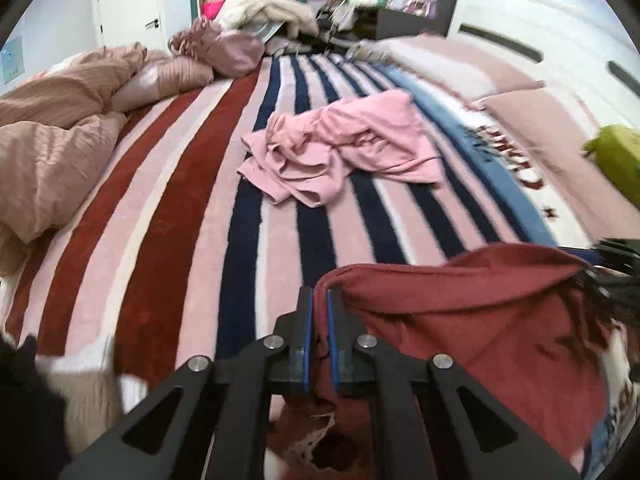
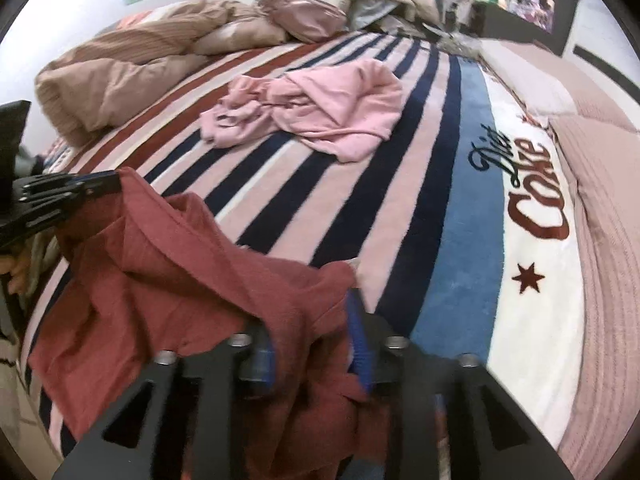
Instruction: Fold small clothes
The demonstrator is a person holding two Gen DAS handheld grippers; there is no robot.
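A dark red garment [image 1: 480, 312] [image 2: 180, 272] hangs bunched over the near part of the striped blanket [image 1: 192, 208] [image 2: 452, 208]. My left gripper [image 1: 318, 292] is shut on its upper left edge; in the right wrist view that gripper [image 2: 80, 188] shows at the far left, pinching a corner. My right gripper [image 2: 308, 316] has its blue-padded fingers [image 2: 358, 332] apart. The red cloth drapes loosely over and between them, and the left pad is partly hidden by it. A crumpled pink garment [image 1: 340, 148] [image 2: 320, 108] lies farther off, mid-bed.
A brown duvet [image 1: 60, 120] [image 2: 120, 64] is heaped along the left. Pink pillows [image 1: 540, 120] [image 2: 600, 152] and a white headboard [image 1: 540, 12] line the right. A blurred green thing [image 1: 616, 156] sits at the right edge. Piled clothes [image 1: 260, 12] crowd the far end.
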